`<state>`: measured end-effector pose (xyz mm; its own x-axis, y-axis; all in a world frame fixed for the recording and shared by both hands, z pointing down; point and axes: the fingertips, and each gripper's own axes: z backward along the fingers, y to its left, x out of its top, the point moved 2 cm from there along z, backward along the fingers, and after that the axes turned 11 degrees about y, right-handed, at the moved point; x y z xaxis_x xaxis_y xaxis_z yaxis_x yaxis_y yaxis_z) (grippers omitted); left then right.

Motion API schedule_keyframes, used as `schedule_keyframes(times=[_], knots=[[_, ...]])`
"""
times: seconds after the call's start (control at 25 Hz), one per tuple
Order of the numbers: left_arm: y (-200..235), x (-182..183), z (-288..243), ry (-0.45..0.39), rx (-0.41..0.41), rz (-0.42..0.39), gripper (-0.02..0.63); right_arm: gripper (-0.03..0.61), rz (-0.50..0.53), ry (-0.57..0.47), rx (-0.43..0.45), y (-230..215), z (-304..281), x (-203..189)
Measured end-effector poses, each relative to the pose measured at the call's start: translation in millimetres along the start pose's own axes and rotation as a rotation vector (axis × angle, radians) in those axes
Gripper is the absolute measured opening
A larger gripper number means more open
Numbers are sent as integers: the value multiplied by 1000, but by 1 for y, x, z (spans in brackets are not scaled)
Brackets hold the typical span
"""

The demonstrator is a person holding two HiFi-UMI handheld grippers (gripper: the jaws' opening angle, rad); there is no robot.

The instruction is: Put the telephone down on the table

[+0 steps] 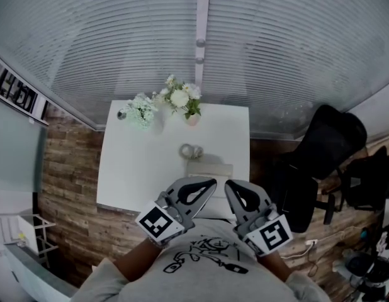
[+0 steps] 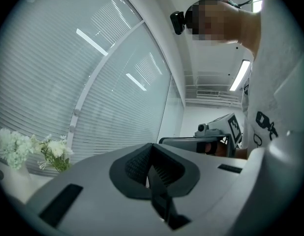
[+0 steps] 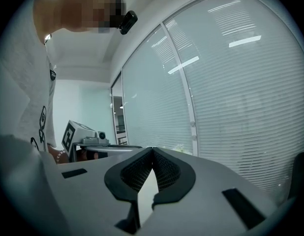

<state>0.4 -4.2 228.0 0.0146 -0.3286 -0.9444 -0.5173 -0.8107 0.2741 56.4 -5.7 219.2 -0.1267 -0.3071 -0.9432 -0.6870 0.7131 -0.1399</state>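
The room looks like an office. A small white table (image 1: 125, 181) stands against a curved wall of windows with closed blinds (image 1: 295, 55) across the top of the head view. A black office chair (image 1: 326, 143) sits at right on wood-look flooring (image 1: 68, 168), cables (image 1: 308, 247) trail at lower right, and strip ceiling lights (image 2: 239, 75) glow overhead.

We can read no text: the dark characters on the wall panel (image 1: 15, 88) at nine o'clock are too small, and the shirt (image 1: 201, 260) print is illegible.

Right hand-held gripper (image 3: 152, 154) jaws together, empty; window blinds (image 3: 240, 107) beyond.
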Motion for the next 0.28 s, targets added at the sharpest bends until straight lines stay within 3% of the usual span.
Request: schedule_keyframes(times=[0.28], knots=[[3, 1, 0, -5, 1, 6, 3, 34, -3, -1, 0, -2, -2, 3]])
